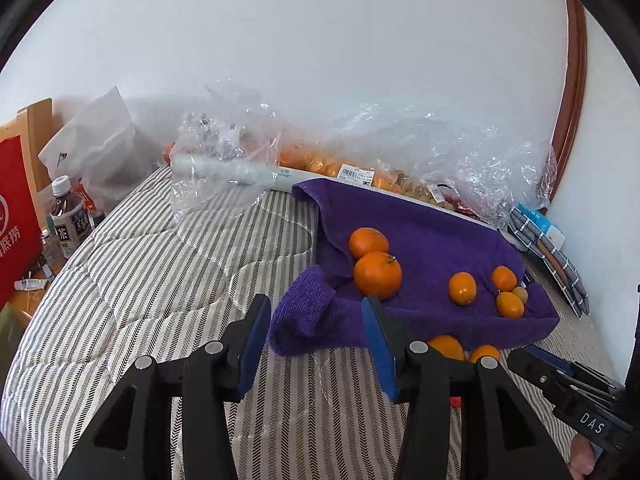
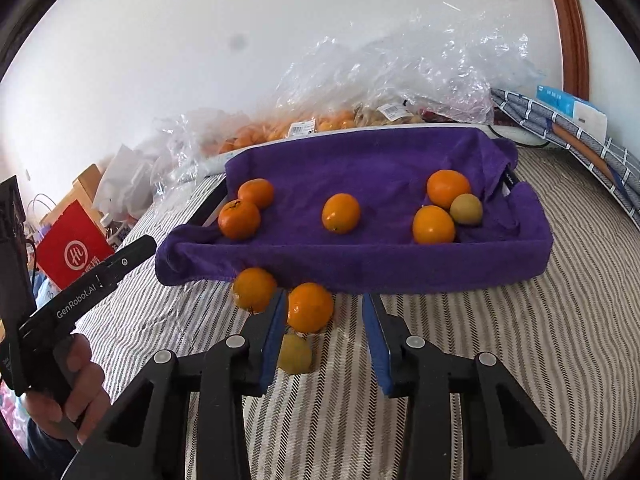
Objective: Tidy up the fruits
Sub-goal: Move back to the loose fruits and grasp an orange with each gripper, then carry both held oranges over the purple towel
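A striped quilt point(image 2: 500, 340) is spread over the whole surface, and it is soft, so a round fruit is likely to stay where it is put. Along the wall, crumpled plastic bags point(image 2: 400, 76) with more fruit are piled; they close the far side. In front of them a tray is lined with a purple towel point(image 2: 360, 160), probably so that the fruit does not roll or get bruised. Inside it six fruits are seen: two oranges point(image 2: 240, 218) touching at the left end, one orange point(image 2: 341, 213) alone in the middle, and at the right end two more together with a small yellowish fruit point(image 2: 466, 209). Much bare towel is left between these groups. Outside the tray, just beside its near edge, three fruits lie on the quilt: an orange point(image 2: 254, 289) touching the towel's hem, a second orange point(image 2: 310, 306) and, nearer to the camera, a small yellow-green fruit point(image 2: 295, 354). The right gripper point(image 2: 326, 312) is pointed down at them; its jaws are apart, and the second orange is between them, close to the left pad, but it is not pressed. The left gripper point(image 1: 316, 316) is held over the tray's left corner, its jaws also apart and nothing between them. The raised near edge must be cleared when a fruit is lifted in. To the right of the tray the quilt is free.
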`<act>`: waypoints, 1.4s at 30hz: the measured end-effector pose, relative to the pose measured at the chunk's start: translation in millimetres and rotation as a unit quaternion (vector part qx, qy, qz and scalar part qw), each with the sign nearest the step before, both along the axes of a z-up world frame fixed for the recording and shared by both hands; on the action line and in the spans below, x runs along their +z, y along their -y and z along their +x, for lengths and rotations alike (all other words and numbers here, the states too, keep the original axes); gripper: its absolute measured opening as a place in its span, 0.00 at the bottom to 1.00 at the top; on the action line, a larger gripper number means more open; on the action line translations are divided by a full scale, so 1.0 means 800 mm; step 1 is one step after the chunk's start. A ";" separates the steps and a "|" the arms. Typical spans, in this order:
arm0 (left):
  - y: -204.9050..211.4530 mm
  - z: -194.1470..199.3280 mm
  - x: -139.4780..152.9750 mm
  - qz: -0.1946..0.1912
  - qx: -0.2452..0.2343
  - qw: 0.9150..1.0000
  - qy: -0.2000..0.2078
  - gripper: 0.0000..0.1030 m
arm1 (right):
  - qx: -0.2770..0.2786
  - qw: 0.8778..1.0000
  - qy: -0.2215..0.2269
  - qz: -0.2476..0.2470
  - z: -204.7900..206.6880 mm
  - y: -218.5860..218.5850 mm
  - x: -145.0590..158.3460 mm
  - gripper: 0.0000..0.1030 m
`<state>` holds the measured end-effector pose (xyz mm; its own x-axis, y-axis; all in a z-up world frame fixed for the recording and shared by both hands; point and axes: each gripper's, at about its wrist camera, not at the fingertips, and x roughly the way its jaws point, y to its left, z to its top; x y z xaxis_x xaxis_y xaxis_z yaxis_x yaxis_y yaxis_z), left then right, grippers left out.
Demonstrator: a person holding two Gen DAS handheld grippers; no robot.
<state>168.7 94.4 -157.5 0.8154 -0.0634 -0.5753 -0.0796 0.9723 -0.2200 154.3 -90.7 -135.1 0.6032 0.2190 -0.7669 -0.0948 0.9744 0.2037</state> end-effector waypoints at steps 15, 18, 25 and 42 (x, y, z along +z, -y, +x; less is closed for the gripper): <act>0.009 0.009 -0.006 -0.006 -0.025 1.000 -0.017 0.44 | 0.012 0.997 -0.063 0.041 0.028 -0.006 -0.029 0.31; 0.015 0.011 -0.009 -0.028 -0.060 0.998 -0.025 0.44 | 0.004 0.998 -0.050 0.039 0.021 0.004 -0.020 0.31; 0.063 0.025 -0.017 -0.077 -0.143 0.984 -0.067 0.42 | -0.021 1.000 -0.015 0.004 -0.005 0.045 0.007 0.31; 0.083 0.032 -0.034 -0.071 -0.107 0.986 -0.102 0.32 | -0.043 0.998 0.018 -0.045 -0.026 0.089 0.029 0.31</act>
<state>194.5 28.4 -184.4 0.6421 -0.3141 -0.6993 0.0678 0.9319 -0.3564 133.7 -161.9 -111.8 0.6445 0.0960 -0.7585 -0.0148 0.9935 0.1132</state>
